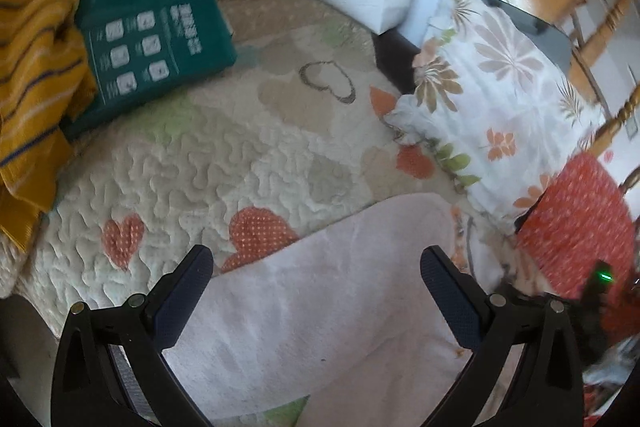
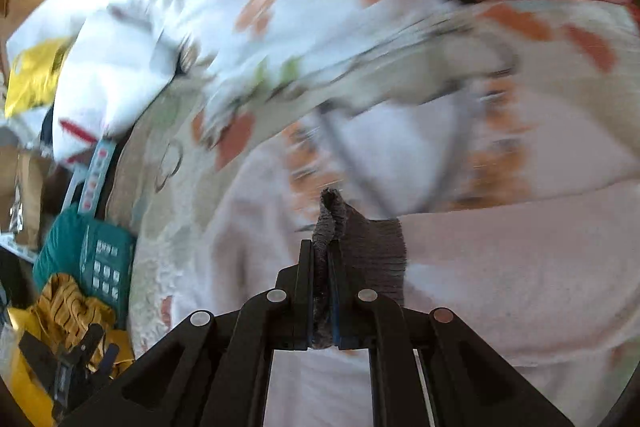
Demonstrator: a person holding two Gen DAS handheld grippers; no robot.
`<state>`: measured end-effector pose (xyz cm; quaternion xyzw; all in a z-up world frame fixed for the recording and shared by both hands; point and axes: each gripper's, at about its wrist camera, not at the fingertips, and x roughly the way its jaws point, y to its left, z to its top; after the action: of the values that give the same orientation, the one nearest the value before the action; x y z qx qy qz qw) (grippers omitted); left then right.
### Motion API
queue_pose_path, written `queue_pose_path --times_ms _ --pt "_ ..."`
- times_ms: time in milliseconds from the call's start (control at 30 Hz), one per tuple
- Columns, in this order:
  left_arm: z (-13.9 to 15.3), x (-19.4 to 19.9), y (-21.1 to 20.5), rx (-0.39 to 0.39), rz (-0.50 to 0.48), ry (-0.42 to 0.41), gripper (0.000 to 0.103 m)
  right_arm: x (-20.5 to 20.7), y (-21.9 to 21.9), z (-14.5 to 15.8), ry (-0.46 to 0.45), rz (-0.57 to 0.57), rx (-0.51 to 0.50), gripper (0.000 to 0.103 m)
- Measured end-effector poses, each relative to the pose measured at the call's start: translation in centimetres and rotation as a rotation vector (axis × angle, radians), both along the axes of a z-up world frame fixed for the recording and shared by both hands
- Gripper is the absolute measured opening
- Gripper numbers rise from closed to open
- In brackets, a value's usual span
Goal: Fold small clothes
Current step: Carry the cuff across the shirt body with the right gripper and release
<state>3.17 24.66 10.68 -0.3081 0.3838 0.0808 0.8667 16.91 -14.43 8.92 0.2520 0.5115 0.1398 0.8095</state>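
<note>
Cuff (image 2: 352, 239) clenched in right hand-held gripper (image 2: 322, 267), rest of pink garment (image 1: 320, 307) spread on bed below released left hand-held gripper (image 1: 316, 291). Carry across smoothly, keeping tension, avoiding bunching.

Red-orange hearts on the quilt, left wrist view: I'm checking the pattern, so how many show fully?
2. A small heart sits at lower left; a bigger dotted heart is beside it, touching the pink cloth. Others may be hidden.
</note>
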Motion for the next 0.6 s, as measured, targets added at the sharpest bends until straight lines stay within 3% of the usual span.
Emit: queue_pose_path --times_ms 133,233,433,533,600 --pt "0.4 0.3 0.0 0.036 -0.001 -0.004 0.103 2.3 6.7 -2.7 0.036 0.066 -0.019 0.007" --pt "0.5 0.7 0.0 0.049 -0.005 0.004 0.103 3.9 9.2 -4.4 0.065 0.073 -0.019 0.007" --pt "0.6 1.1 0.8 0.046 0.029 0.011 0.103 6.1 11.3 -5.3 0.088 0.078 -0.014 0.009" --pt "0.5 1.1 1.3 0.069 0.051 0.022 0.103 7.2 12.3 -6.3 0.146 0.134 0.035 0.010" --pt "0.4 1.0 2.0 0.069 0.070 0.030 0.103 7.6 13.1 -6.7 0.165 0.171 0.024 0.016"
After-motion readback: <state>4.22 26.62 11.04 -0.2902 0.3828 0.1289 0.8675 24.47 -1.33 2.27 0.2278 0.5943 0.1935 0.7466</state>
